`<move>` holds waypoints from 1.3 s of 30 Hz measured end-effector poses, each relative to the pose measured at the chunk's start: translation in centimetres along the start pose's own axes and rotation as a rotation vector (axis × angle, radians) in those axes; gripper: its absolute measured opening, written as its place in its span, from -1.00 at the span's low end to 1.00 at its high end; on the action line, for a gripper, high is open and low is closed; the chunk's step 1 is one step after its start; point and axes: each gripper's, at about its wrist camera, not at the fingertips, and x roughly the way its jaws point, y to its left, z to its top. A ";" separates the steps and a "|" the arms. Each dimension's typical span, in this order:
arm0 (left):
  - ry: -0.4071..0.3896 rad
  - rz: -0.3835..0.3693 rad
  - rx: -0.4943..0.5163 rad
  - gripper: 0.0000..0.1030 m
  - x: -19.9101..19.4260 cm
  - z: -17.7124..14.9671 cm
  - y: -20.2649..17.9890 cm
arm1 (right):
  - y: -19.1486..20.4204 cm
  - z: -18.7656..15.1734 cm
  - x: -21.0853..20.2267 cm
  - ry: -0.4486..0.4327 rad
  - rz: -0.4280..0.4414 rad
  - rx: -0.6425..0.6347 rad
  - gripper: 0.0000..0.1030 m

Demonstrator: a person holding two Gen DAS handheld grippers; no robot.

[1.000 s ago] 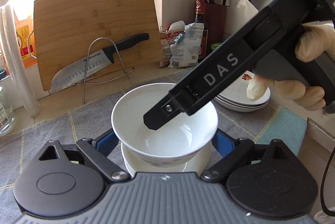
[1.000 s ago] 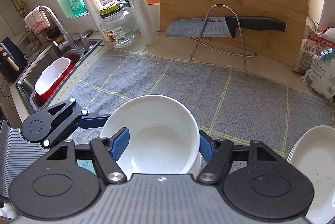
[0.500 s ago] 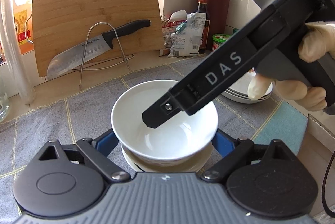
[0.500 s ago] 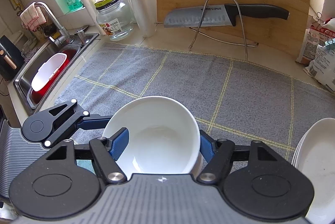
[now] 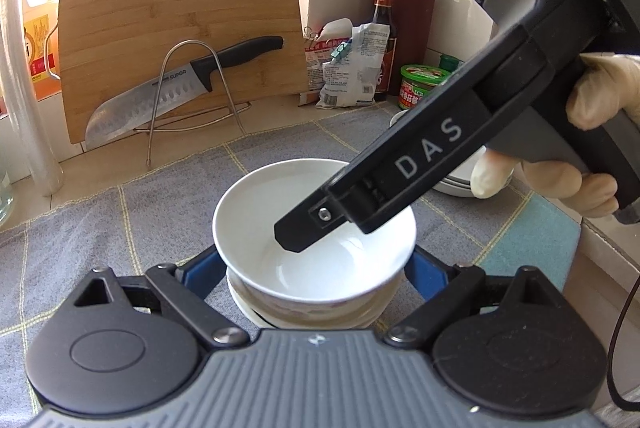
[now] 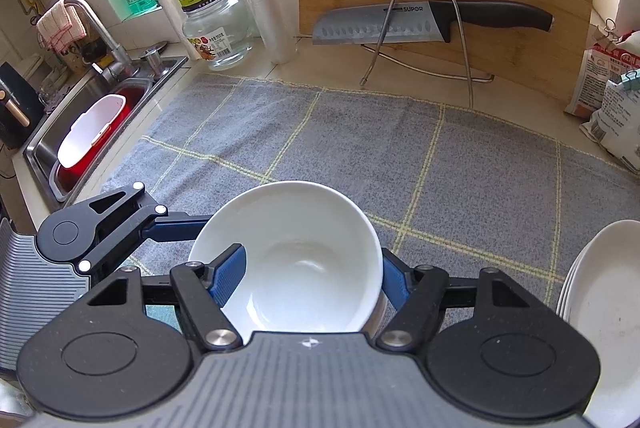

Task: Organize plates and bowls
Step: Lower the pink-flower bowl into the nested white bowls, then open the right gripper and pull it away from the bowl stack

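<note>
Right gripper (image 6: 308, 274) pinching white bowl (image 6: 304, 248)

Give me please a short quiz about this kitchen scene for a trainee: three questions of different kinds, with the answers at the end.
1. True or false: the right claw grips the wall of the top white bowl, with one finger inside it and one outside.
2. What is directly under the top white bowl? A: only the grey cloth. B: a lower bowl. C: the wooden cutting board.
3. Fill the gap: in the right wrist view, the stack of plates lies to the ___ of the top white bowl.

Key: 1 true; 2 B; 3 right.
</note>
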 end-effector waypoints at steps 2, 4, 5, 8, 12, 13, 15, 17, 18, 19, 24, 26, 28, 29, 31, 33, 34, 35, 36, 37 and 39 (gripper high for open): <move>0.008 0.002 0.001 0.83 0.2 -0.1 -0.1 | 0.0 0.0 0.1 0.000 0.002 0.002 0.47; 0.012 0.005 0.003 0.83 0.2 -0.2 -0.1 | 0.1 -0.1 0.2 0.001 0.000 -0.004 0.47; 0.011 0.006 0.004 0.83 0.2 -0.2 -0.2 | 0.1 -0.1 0.2 0.000 -0.001 -0.006 0.48; 0.012 0.010 0.010 0.83 0.2 -0.2 -0.3 | 0.0 -0.1 0.2 0.000 0.002 -0.004 0.49; 0.014 0.018 0.023 0.83 0.3 -0.3 -0.5 | 0.1 -0.1 0.2 -0.001 0.003 -0.011 0.50; 0.016 0.020 0.027 0.83 0.3 -0.3 -0.5 | 0.1 -0.1 0.2 0.000 0.003 -0.013 0.50; 0.018 0.021 0.027 0.83 0.3 -0.3 -0.5 | 0.1 -0.2 0.2 -0.001 0.004 -0.012 0.52; 0.020 0.022 0.029 0.84 0.3 -0.3 -0.5 | 0.1 -0.1 0.2 -0.001 0.005 -0.011 0.52; 0.022 0.023 0.030 0.84 0.4 -0.3 -0.5 | 0.1 -0.1 0.2 -0.001 0.007 -0.012 0.53; 0.024 0.024 0.030 0.85 0.4 -0.3 -0.6 | 0.1 -0.1 0.2 0.001 0.009 -0.013 0.53; 0.026 0.020 0.032 0.88 0.4 -0.4 -0.5 | 0.2 -0.2 0.1 0.005 0.030 -0.013 0.68; 0.031 0.022 0.029 0.88 0.3 -0.6 -0.3 | 0.1 -0.3 -0.2 0.001 0.030 -0.013 0.81; 0.022 0.019 0.028 0.88 0.1 -0.6 -0.2 | 0.1 -0.4 -0.5 -0.013 0.012 -0.017 0.92; 0.015 0.018 0.028 0.91 -0.1 -0.7 -0.2 | 0.0 -0.4 -0.7 -0.017 0.016 -0.016 0.93; 0.009 0.020 0.027 0.94 -0.4 -0.7 -0.1 | -0.2 -0.5 -0.9 -0.024 0.020 -0.013 0.93; 0.010 0.014 0.023 0.94 -0.5 -0.7 0.0 | -0.2 -0.6 -1.0 -0.028 0.011 -0.015 0.93; 0.011 0.012 0.023 0.94 -0.5 -0.8 0.0 | -0.3 -0.6 -1.0 -0.027 0.009 -0.016 0.93; 0.009 0.014 0.025 0.94 -0.6 -0.8 -0.1 | -0.3 -0.7 -1.0 -0.029 0.001 -0.018 0.93; 0.004 0.012 0.030 0.94 -0.8 -0.8 -0.2 | -0.3 -0.9 -0.9 -0.033 -0.012 -0.021 0.93; 0.001 0.009 0.035 0.94 -0.9 -0.8 -0.4 | -0.4 -1.0 -1.0 -0.033 -0.027 -0.025 0.93; -0.007 0.004 0.040 0.94 -1.2 -0.8 -0.6 | -1.0 -1.3 -1.2 -0.045 -0.052 -0.014 0.93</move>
